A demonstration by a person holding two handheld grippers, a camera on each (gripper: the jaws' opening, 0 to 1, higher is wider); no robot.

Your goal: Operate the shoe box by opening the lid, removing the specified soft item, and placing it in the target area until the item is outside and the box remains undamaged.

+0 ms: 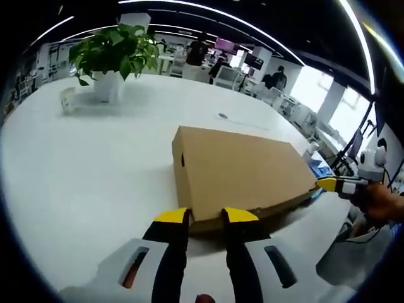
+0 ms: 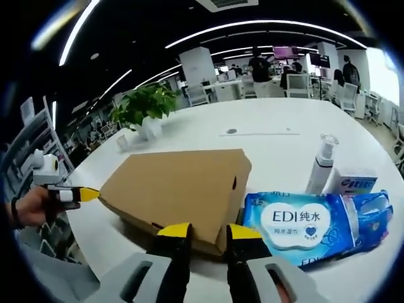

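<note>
box: shoe box lies flat mid white desk, lid shut.
left gripper: jaws apart, tips at the box's near edge.
right gripper: jaws apart at the opposite edge, wipes pack just beside.
how: lift lid edge evenly w/ both, no crushing the card.

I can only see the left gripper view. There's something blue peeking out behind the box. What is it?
Observer: A blue pack of wet wipes, lying flat beside the box.
Operator: Is anything else back there?
Observer: Yes, a clear pump bottle stands upright behind the pack.
Operator: Just those two?
Observer: One more: a small white and blue carton next to the bottle.
</note>
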